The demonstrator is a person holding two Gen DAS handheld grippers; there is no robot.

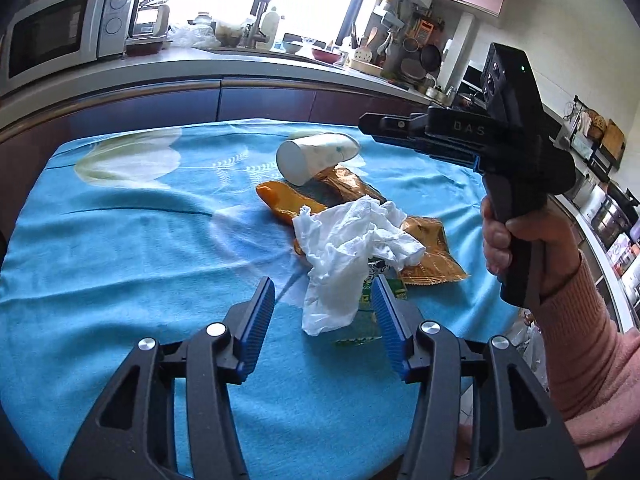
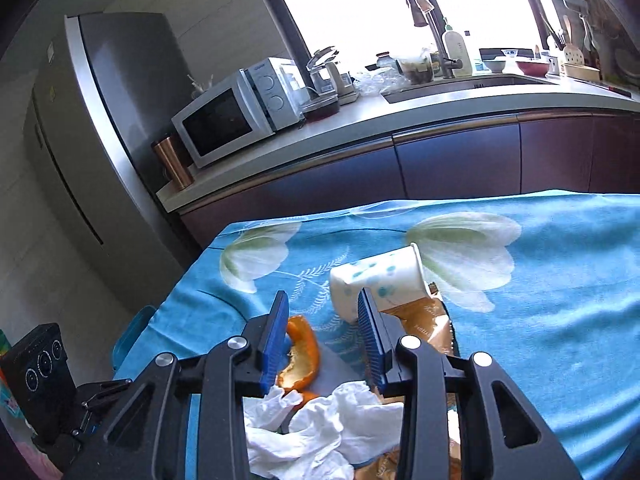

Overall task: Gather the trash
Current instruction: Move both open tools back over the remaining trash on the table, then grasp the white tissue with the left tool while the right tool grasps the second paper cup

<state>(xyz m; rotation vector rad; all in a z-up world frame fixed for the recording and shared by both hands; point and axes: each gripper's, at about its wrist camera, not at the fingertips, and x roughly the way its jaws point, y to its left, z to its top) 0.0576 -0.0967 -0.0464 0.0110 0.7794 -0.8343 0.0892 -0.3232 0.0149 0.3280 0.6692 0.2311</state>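
The trash lies in one heap on the table [image 1: 100, 240], on its blue cloth: a white tissue [image 1: 352, 248], a paper cup [image 1: 316, 152] on its side, an orange peel [image 2: 304, 356] and golden wrappers [image 1: 432, 256]. The left tongs [image 1: 324, 300] are open and empty, with the tissue's lower end hanging between the jaws. The right tongs [image 2: 324, 316] are also open and hold nothing. The tissue is light and may slip out, and a careless push could roll the cup away.
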